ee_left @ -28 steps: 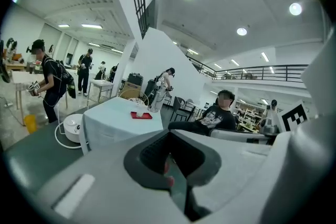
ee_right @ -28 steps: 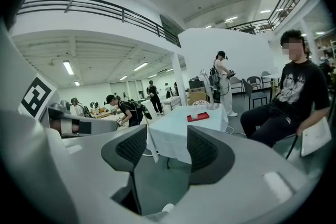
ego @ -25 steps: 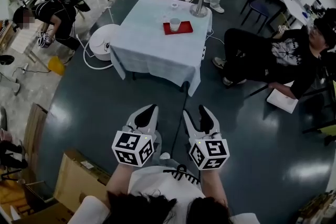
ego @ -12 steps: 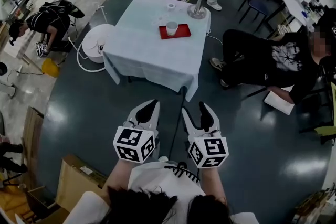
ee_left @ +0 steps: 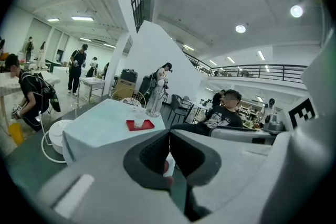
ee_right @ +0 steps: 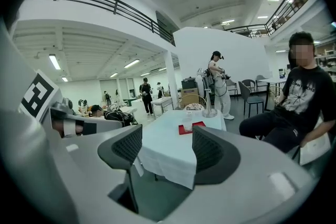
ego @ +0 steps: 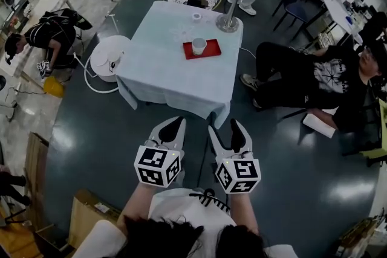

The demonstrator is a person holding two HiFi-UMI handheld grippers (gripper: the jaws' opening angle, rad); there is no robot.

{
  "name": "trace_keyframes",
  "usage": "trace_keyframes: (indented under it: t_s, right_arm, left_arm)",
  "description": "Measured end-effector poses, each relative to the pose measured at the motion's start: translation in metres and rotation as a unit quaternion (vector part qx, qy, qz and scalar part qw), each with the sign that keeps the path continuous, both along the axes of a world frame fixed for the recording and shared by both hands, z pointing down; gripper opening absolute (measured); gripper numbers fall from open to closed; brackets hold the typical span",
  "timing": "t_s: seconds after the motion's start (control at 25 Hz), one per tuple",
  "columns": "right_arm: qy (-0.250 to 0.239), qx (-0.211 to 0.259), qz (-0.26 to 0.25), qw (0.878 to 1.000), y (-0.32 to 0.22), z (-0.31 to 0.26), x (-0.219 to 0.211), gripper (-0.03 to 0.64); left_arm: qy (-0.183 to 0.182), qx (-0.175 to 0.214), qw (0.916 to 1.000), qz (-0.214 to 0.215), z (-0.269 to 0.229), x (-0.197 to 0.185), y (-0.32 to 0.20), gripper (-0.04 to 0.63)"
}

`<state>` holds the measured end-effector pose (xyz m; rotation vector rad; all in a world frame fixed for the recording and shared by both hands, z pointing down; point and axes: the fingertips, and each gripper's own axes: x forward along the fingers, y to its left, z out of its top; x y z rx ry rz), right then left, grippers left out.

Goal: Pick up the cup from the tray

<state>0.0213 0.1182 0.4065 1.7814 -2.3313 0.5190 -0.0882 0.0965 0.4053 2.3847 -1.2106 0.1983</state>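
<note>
A white cup (ego: pixel 199 46) stands on a red tray (ego: pixel 210 52) on a table with a pale cloth (ego: pixel 163 69), far ahead of me. The same cup (ee_left: pixel 139 123) and tray (ee_left: pixel 148 125) show small in the left gripper view, and the cup (ee_right: pixel 187 125) on its tray (ee_right: pixel 198 125) in the right gripper view. Both grippers are held low near my body, well short of the table. My left gripper (ego: pixel 173 128) is shut with nothing in it. My right gripper (ego: pixel 225 129) is open and empty.
A silver lamp stand (ego: pixel 229 22) and a small cup (ego: pixel 196 16) sit on the table behind the tray. A seated person (ego: pixel 314 72) is to the table's right, a white round appliance (ego: pixel 107 57) to its left. Cardboard boxes (ego: pixel 91 214) lie at my left.
The view has drawn a little closer to the table and shifted. Both grippers keep their pose in front of me.
</note>
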Motion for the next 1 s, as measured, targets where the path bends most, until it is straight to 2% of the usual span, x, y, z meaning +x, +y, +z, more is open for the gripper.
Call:
trace_keyframes:
  t_s: [0.52, 0.68, 1.0]
  right_arm:
    - [0.019, 0.006, -0.002, 1.0, -0.08, 0.0, -0.03, 0.36]
    - [0.048, 0.013, 0.005, 0.999, -0.106, 0.001, -0.034, 0.385]
    - [0.029, 0.034, 0.013, 0.999, -0.149, -0.014, -0.043, 0.399]
  left_arm:
    - [-0.01, 0.002, 0.9999, 0.011, 0.005, -0.032, -0.083, 0.0]
    - [-0.014, 0.003, 0.9996, 0.025, 0.007, -0.034, -0.102, 0.0]
    - [-0.023, 0.002, 0.9991, 0.036, 0.006, -0.04, -0.13, 0.0]
